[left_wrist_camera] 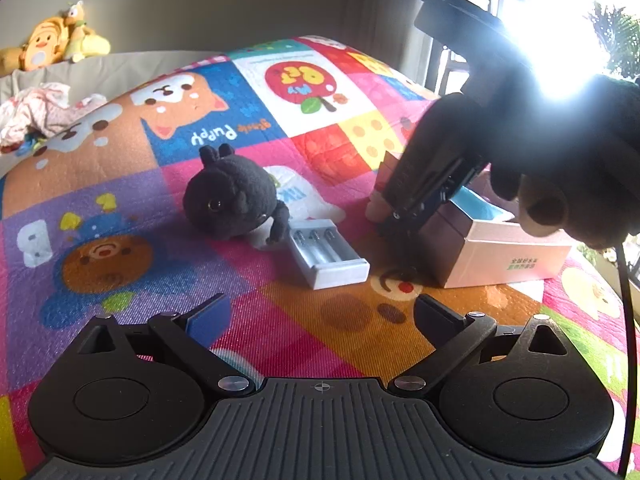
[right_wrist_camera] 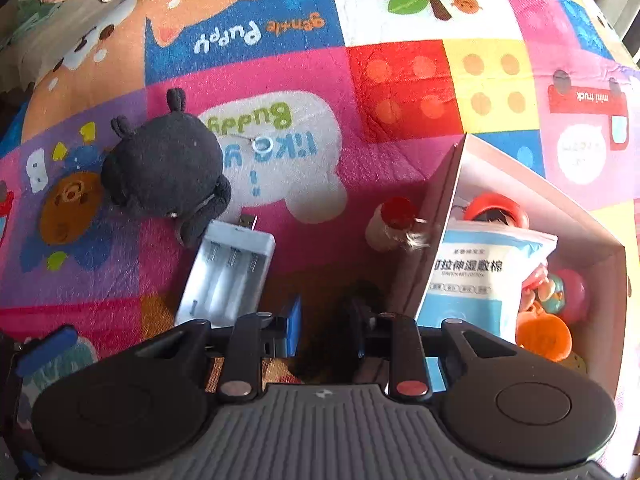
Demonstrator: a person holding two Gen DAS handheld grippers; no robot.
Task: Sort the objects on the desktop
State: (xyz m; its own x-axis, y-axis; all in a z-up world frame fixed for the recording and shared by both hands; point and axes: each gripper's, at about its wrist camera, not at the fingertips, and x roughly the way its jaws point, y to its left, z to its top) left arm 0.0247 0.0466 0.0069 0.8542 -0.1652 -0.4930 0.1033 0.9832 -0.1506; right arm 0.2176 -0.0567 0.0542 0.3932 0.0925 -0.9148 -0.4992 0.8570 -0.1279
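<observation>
A black plush toy (left_wrist_camera: pixel 234 202) lies on the colourful mat, with a white battery charger (left_wrist_camera: pixel 326 254) beside it. A pink cardboard box (left_wrist_camera: pixel 500 248) stands at the right and holds a blue-white packet (right_wrist_camera: pixel 484 268) and toys. My left gripper (left_wrist_camera: pixel 320 320) is open and empty, low over the mat in front of the charger. My right gripper (right_wrist_camera: pixel 326 328) hangs by the box's left wall, its jaws narrowed around a dark fuzzy thing (right_wrist_camera: pixel 340 320), seen dangling under it in the left wrist view (left_wrist_camera: pixel 400 248). The plush (right_wrist_camera: pixel 168 168) and charger (right_wrist_camera: pixel 228 276) lie to its left.
A small bottle with a red cap (right_wrist_camera: pixel 394 222) lies by the box's outer wall. A small ring (right_wrist_camera: pixel 263 145) lies on the mat. Yellow plush toys (left_wrist_camera: pixel 56 40) and crumpled cloth (left_wrist_camera: pixel 44 112) sit far left. A bright window is at the right.
</observation>
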